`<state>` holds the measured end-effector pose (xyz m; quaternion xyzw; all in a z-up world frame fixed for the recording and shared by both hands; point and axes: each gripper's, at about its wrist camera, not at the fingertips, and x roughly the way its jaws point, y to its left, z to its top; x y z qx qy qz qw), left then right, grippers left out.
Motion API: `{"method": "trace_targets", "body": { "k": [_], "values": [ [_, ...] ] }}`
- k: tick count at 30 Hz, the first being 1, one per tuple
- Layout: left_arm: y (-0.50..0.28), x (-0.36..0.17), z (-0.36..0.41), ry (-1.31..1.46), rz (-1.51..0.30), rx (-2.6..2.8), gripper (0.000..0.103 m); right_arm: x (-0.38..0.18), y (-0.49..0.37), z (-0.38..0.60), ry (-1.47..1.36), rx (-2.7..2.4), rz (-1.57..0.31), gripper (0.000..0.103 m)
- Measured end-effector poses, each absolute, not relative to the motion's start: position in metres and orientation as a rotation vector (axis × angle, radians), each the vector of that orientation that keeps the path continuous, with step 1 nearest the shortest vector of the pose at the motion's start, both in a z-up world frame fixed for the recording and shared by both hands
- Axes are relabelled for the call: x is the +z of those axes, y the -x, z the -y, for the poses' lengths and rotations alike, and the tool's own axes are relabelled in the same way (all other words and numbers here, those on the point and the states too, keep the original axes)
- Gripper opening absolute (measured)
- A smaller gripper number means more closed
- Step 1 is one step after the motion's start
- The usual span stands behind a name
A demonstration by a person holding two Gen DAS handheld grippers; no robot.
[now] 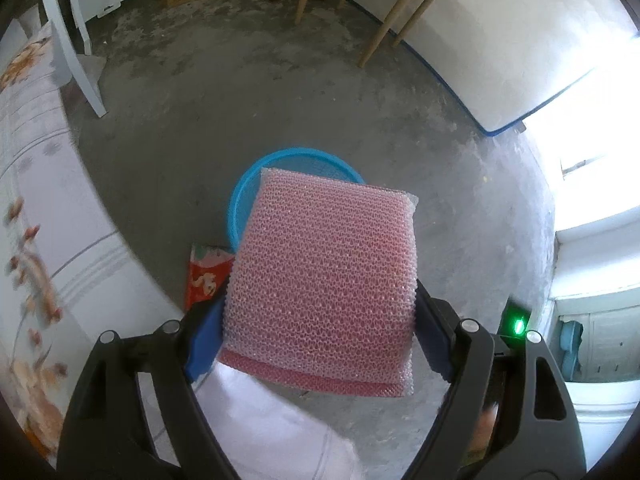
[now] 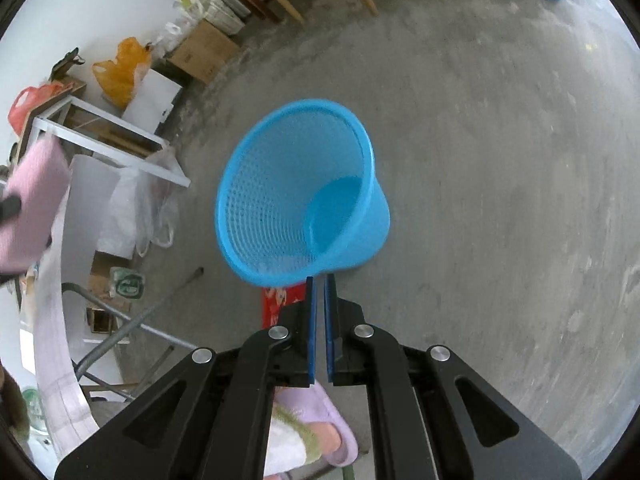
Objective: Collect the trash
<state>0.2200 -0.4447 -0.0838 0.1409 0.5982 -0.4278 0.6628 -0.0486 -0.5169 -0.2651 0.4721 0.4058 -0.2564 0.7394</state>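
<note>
Bare concrete floor [image 2: 500, 160]; the blue mesh basket [image 2: 296, 196], tilted, looks empty, its rim pinched by the right hand-held gripper [image 2: 320, 280]. The left hand-held gripper [image 1: 320, 320] clamps a pink scouring pad [image 1: 324, 280] above it; a red wrapper [image 1: 206, 276] lies uncollected beside the basket, so collection has barely begun.

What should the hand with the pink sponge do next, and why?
Probably carry the pink sponge a bit forward and open the left gripper over the blue basket. The right gripper holds that basket by its rim, tilted toward the camera, and nothing shows inside it.
</note>
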Motion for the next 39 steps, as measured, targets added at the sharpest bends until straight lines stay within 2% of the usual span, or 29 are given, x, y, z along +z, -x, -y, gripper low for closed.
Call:
{"method": "trace_targets", "body": {
  "k": [5, 9, 15, 17, 20, 24, 28, 33, 35, 39],
  "values": [
    [-0.232, -0.118, 0.483, -0.272, -1.402, -0.884, 0.090, -0.266, 0.057, 0.508, -1.061, -0.565, -0.893, 0.005],
    [-0.239, -0.143, 0.496, -0.249, -1.476, -0.853, 0.090, -0.265, 0.054, 0.508, -1.060, -0.563, -0.897, 0.005],
    [-0.242, -0.122, 0.464, -0.216, -1.467, -0.897, 0.090, -0.287, 0.044, 0.509, -1.135, -0.526, -0.901, 0.005],
    [-0.246, -0.107, 0.451, -0.210, -1.436, -0.911, 0.090, -0.302, 0.041, 0.505, -1.211, -0.481, -0.855, 0.012],
    [-0.251, -0.070, 0.417, -0.205, -1.364, -0.947, 0.090, -0.345, 0.030, 0.493, -1.357, -0.437, -0.799, 0.029],
    [-0.257, -0.024, 0.350, -0.202, -1.248, -0.929, 0.090, -0.424, -0.001, 0.465, -1.532, -0.371, -0.868, 0.030],
    [-0.261, 0.006, 0.267, -0.121, -1.182, -0.815, 0.090, -0.482, -0.029, 0.445, -1.572, -0.365, -1.008, 0.030],
    [-0.253, 0.018, 0.197, -0.022, -1.173, -0.695, 0.090, -0.506, -0.028, 0.436, -1.657, -0.349, -1.043, 0.031],
    [-0.244, 0.022, 0.175, 0.021, -1.159, -0.670, 0.090, -0.503, -0.024, 0.434, -1.658, -0.332, -1.042, 0.041],
    [-0.230, 0.026, 0.149, 0.100, -1.153, -0.668, 0.090, -0.508, -0.017, 0.436, -1.759, -0.284, -0.967, 0.049]
  ]
}}
